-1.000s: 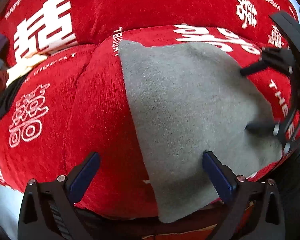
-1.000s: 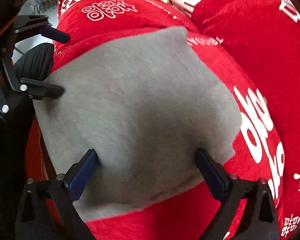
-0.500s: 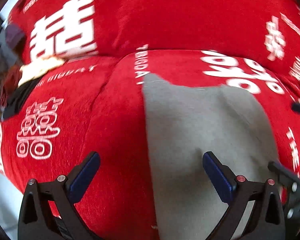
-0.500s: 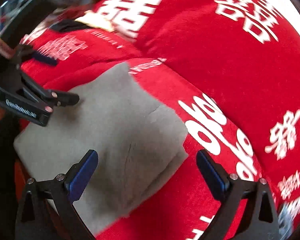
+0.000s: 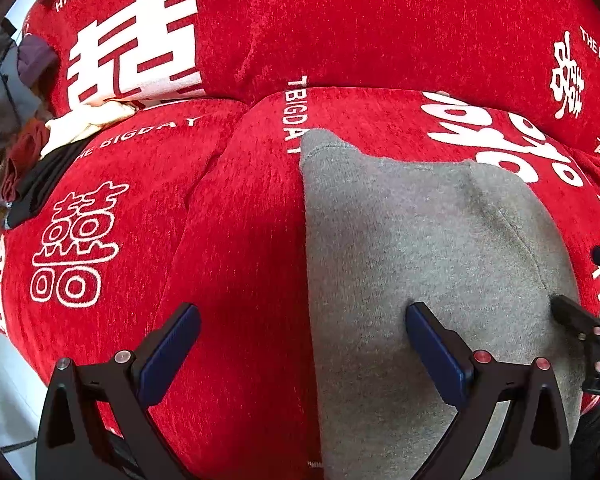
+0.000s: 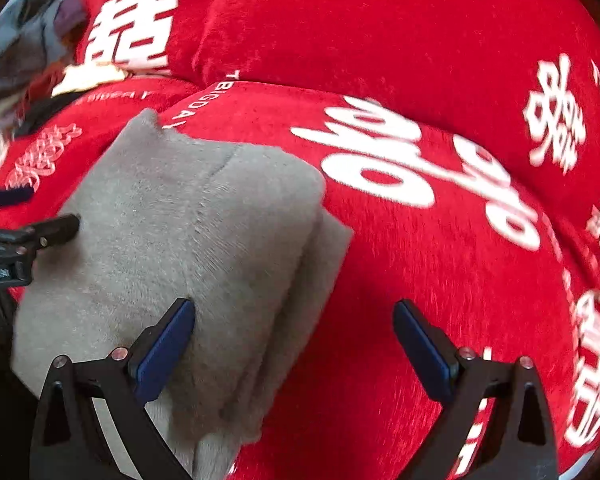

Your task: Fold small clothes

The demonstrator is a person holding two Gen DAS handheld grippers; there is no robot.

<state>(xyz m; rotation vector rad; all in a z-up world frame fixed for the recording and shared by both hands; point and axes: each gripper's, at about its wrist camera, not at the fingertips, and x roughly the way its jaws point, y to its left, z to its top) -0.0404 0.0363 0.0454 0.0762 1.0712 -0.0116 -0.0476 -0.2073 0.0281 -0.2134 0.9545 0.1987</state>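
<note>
A folded grey garment [image 5: 428,248] lies on a red sofa seat cushion [image 5: 236,240] with white lettering. My left gripper [image 5: 300,340] stands open over the garment's left edge, its right finger above the grey cloth and its left finger above red fabric. In the right wrist view the same grey garment [image 6: 188,232] shows stacked layers along its right edge. My right gripper [image 6: 292,336] is open over that edge, holding nothing. The other gripper's black fingertips [image 6: 60,226] reach in from the left there.
The red backrest cushions [image 5: 340,20] rise behind the seat. A heap of other clothes [image 5: 40,148], white, black and red, lies at the far left of the sofa. Pale floor [image 5: 0,380] shows at the lower left.
Both grippers have pulled back and turned, so the garment now sits lower and farther from the fingers. The garment looks narrower, with a folded layer on its right side.
</note>
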